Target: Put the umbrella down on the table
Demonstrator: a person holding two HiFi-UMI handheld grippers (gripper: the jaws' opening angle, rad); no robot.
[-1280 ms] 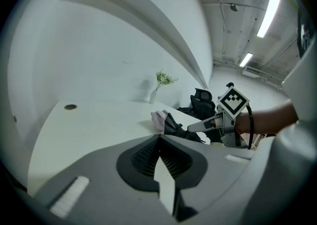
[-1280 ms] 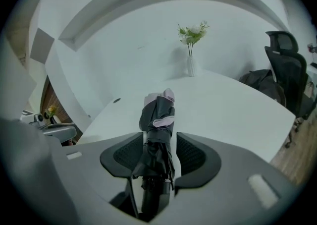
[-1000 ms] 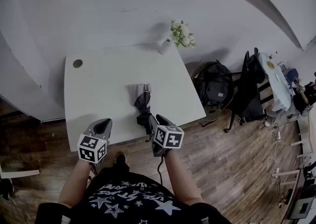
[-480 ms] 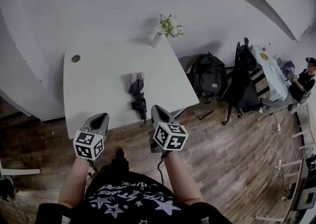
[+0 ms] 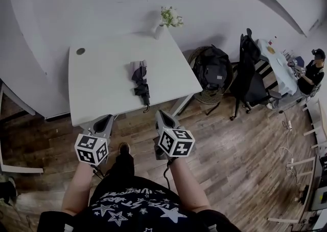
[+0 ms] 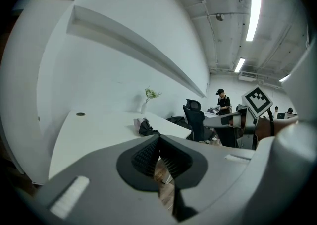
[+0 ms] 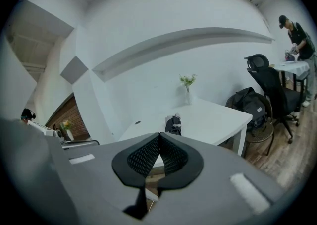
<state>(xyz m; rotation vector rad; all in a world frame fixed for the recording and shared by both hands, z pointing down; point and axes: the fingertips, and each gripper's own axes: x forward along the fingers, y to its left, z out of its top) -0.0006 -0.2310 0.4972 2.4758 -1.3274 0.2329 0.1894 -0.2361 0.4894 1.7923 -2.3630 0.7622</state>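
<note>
Left gripper, right gripper farther from umbrella; fingers together, empty.

White wall, wooden floor, black chair

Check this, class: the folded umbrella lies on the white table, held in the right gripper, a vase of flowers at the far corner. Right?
No: the right gripper is shut on nothing, short of the white table. The head view shows the folded umbrella lying free on that table, vase of flowers at the far corner.
</note>
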